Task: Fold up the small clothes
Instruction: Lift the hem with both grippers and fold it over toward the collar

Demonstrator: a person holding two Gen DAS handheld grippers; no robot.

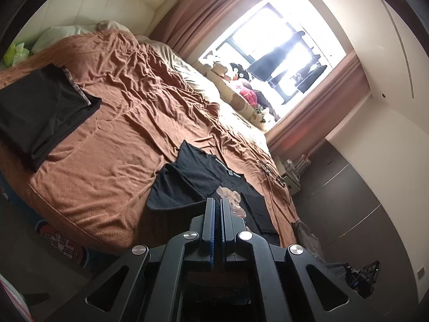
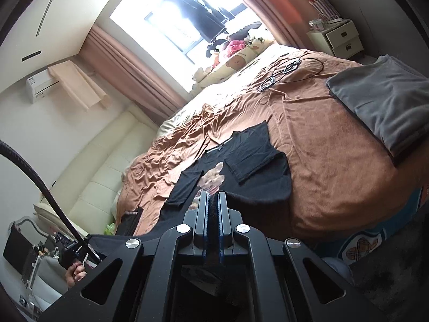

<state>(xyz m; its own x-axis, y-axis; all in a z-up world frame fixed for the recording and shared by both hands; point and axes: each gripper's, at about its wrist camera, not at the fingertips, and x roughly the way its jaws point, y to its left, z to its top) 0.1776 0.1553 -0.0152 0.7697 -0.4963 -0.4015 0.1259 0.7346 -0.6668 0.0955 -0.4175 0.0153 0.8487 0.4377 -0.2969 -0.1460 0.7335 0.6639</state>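
On the brown bedspread (image 1: 107, 139) our black T-shirt (image 2: 249, 161) lay with both sleeves folded in; the bottom fold remained. Both left gripper (image 1: 217, 204) and right gripper (image 2: 213, 197) were clenched, apparently on its hem.

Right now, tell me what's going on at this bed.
A person holds two grippers over a black T-shirt on the brown bedspread, both sleeves folded in. The left gripper and right gripper have their jaws closed; whether they pinch the hem is unclear. Folded dark clothes and a folded grey garment lie aside.
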